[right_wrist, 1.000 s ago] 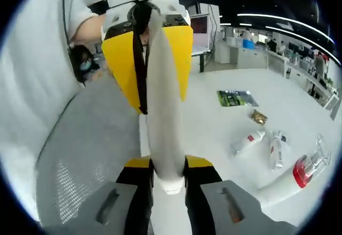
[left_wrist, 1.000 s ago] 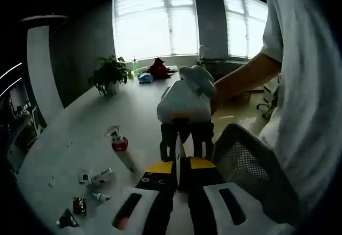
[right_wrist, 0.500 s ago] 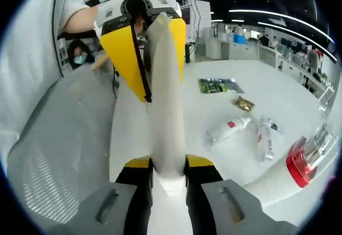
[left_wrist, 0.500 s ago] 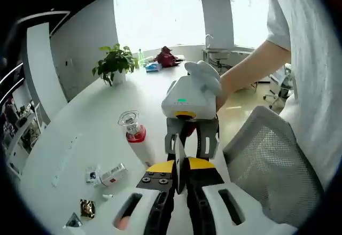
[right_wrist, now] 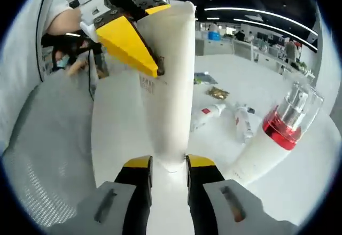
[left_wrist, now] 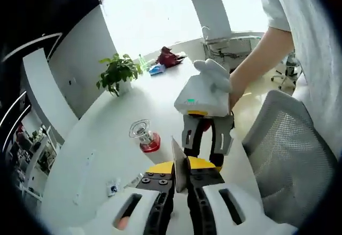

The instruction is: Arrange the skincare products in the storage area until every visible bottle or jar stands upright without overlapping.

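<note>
A white tube (right_wrist: 172, 85) is held between both grippers above the white table (right_wrist: 315, 192). My right gripper (right_wrist: 169, 166) is shut on its narrow cap end. My left gripper (left_wrist: 180, 170) is shut on its flat crimped end, seen edge-on as the tube (left_wrist: 176, 157). In the right gripper view the left gripper's yellow jaw (right_wrist: 130, 41) clamps the tube's top. The right gripper (left_wrist: 207, 139) hangs just beyond the tube in the left gripper view. A white bottle with a red band and clear cap (right_wrist: 272, 133) stands tilted beside them, also bottle (left_wrist: 146, 136).
Two small white tubes (right_wrist: 207, 115) (right_wrist: 243, 123) lie flat on the table, with a gold packet (right_wrist: 218, 92) and a green packet (right_wrist: 203, 77) behind. A grey mesh chair (left_wrist: 291, 149) is close on one side. A potted plant (left_wrist: 118, 72) stands far back. A person's arm (left_wrist: 262, 59) reaches in.
The tube has turned so its broad face now faces the right gripper's camera. The left gripper has tilted. Both cameras have shifted, bringing the red-banded bottle closer in view.
</note>
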